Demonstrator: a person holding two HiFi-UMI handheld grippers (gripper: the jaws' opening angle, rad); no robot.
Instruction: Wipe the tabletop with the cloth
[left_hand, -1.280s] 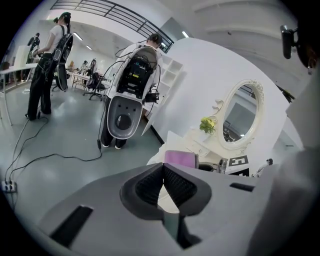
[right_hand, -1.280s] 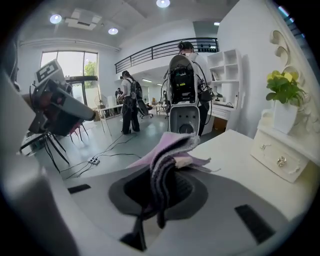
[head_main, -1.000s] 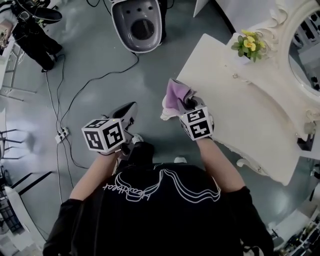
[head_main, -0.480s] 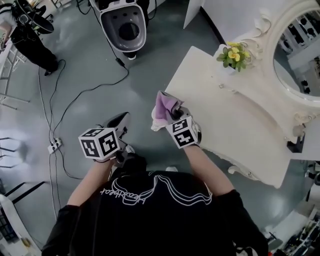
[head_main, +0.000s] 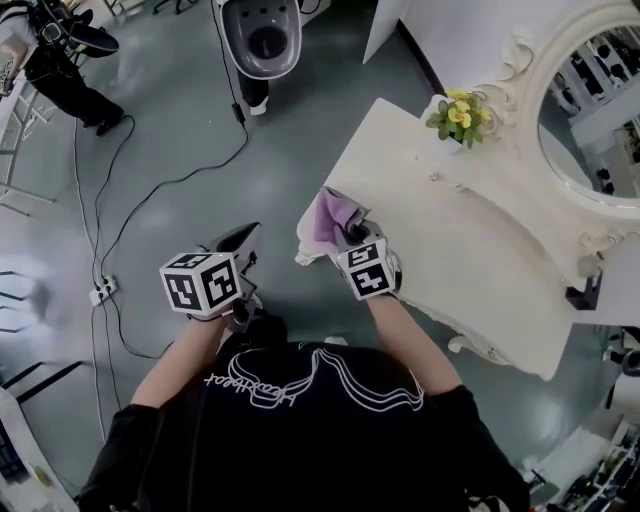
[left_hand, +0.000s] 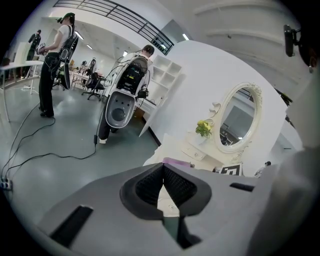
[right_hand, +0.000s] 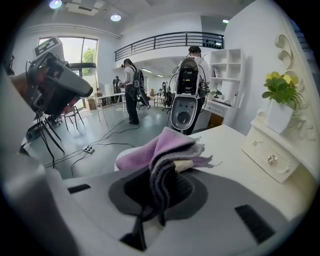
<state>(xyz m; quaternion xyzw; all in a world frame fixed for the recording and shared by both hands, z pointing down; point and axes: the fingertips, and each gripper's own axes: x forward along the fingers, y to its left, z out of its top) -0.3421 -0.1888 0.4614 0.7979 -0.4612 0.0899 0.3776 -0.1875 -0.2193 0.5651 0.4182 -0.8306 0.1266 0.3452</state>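
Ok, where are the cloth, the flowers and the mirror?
cloth (head_main: 328, 218), head view, on its purple fold.
flowers (head_main: 458, 114), head view, on the yellow blooms.
mirror (head_main: 598, 95), head view, on the glass.

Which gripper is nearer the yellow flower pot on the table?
Right. The right gripper, shut on the cloth, is at the corner of the table, down-left of the flower pot; the left gripper hangs over the floor, farther away.
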